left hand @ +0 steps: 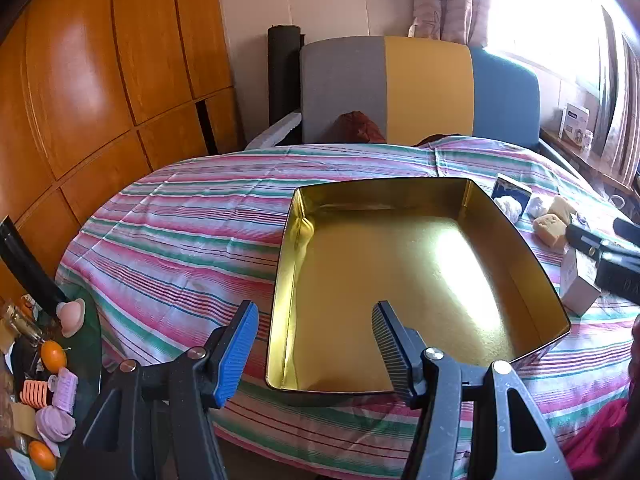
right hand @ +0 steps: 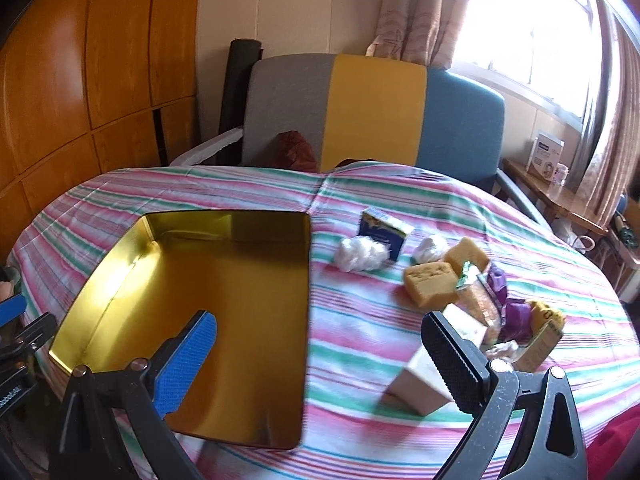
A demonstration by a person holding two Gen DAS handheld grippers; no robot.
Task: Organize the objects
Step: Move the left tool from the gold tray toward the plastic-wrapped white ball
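An open gold tin (left hand: 400, 280) lies on the striped tablecloth (left hand: 180, 240), with nothing inside it. My left gripper (left hand: 316, 308) hangs open over the tin's near left corner, its blue pad outside the wall and its black pad above the floor. My right gripper (right hand: 318, 318) stands wide open astride the gold tin's (right hand: 200, 300) right wall, holding nothing. A pale box (right hand: 416, 380) lies just inside its black finger. Beyond that are a blue carton (right hand: 386, 234), white plastic wads (right hand: 360, 256), two yellow sponge blocks (right hand: 432, 282) and a purple packet (right hand: 514, 312).
A chair with a grey, yellow and blue back (left hand: 400, 88) stands behind the table. A wooden wardrobe (left hand: 80, 100) fills the left. A low glass table (left hand: 86, 344) with oranges and small pink items sits at the lower left. A wooden shelf (right hand: 556, 196) runs under the window.
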